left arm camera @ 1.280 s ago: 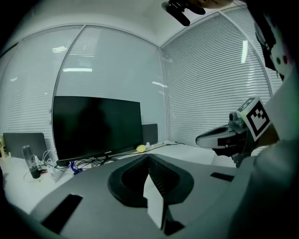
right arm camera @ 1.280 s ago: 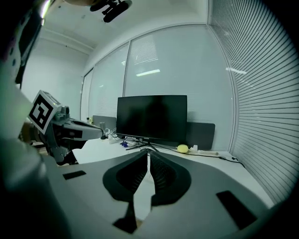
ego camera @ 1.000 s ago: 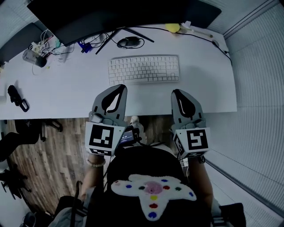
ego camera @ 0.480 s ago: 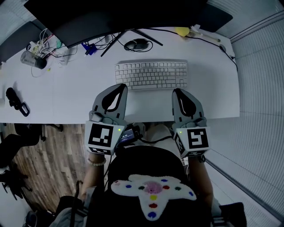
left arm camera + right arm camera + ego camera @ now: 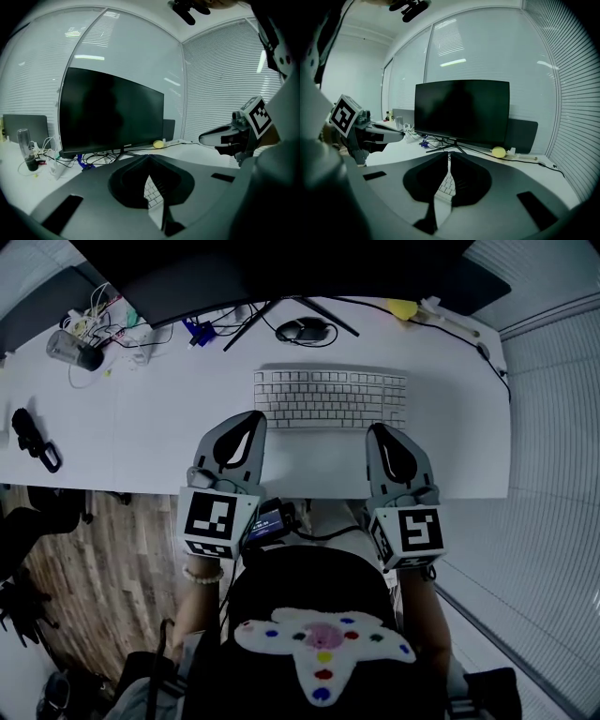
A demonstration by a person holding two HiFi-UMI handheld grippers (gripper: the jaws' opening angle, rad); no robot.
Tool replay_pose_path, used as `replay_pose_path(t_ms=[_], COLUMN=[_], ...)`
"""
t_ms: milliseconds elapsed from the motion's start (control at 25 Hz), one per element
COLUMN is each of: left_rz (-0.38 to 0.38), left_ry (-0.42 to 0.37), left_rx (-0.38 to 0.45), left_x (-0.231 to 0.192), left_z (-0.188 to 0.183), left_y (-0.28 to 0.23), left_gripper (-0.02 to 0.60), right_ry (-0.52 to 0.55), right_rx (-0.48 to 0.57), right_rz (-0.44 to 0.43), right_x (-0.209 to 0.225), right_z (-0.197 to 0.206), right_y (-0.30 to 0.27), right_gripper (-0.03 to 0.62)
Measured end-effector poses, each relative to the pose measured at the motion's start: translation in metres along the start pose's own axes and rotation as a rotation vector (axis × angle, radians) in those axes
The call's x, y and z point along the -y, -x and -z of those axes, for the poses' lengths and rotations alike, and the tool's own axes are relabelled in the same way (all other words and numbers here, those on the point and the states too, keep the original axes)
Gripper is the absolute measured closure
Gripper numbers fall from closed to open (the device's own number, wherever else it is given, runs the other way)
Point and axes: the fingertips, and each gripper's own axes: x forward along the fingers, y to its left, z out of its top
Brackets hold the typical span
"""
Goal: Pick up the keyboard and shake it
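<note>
While both tools reach in over the near edge of the counter (image 5: 141,427), the keyboard (image 5: 330,397) lies flat at the counter's middle. Its long side runs parallel to the near edge, in front of the monitor (image 5: 262,268) stand.

Left hand-held gripper (image 5: 253,416): jaws clenched together, nothing between them. From the head view its tip sits at the keyboard's near left corner. Contact cannot be told. Its own view shows white keys below, through the opening behind the closed jaws.

Right hand-held gripper (image 5: 377,429): jaws likewise pressed together, empty. Its tip is at the keyboard's near edge, toward the right end; touching or not, cannot tell. Keys show under it in its own view too.

Both tools point toward the counter's far edge, tilted a little downward, roughly parallel to each other. Their marker cubes hang back beyond the near edge, over the person's lap.

Rest of the counter:
- Dark mouse (image 5: 307,330) lies behind the keyboard, by the legs of the monitor stand.
- Yellow rounded object (image 5: 403,308) sits toward the far right corner, with a cable running on along the far edge to the right.
- Clear bottle (image 5: 75,351) stands upright beside a tangle of cables (image 5: 105,320) at the far left corner.
- Small black object (image 5: 33,442) lies at the left end, toward the near edge.

Wooden floor (image 5: 84,587) shows below the counter on the left.
</note>
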Motion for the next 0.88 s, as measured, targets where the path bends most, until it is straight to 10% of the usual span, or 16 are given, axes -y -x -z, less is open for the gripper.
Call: replay_pose_path(t_ms=[520, 880], left_rz=[0.017, 0.013], left_ry=[0.22, 0.331], left_rx=[-0.065, -0.156], left_x=[-0.033, -0.052], left_z=[0.041, 0.083], left_y=[-0.02, -0.058], left_gripper=[0.56, 0.384], right_ry=[0.008, -0.009], right_rx=[-0.003, -0.03], right_rz=[-0.029, -0.003], right_x=[0.003, 0.017], right_z=[0.005, 0.014], right_y=[-0.012, -0.015], right_gripper=[0.551, 0.551])
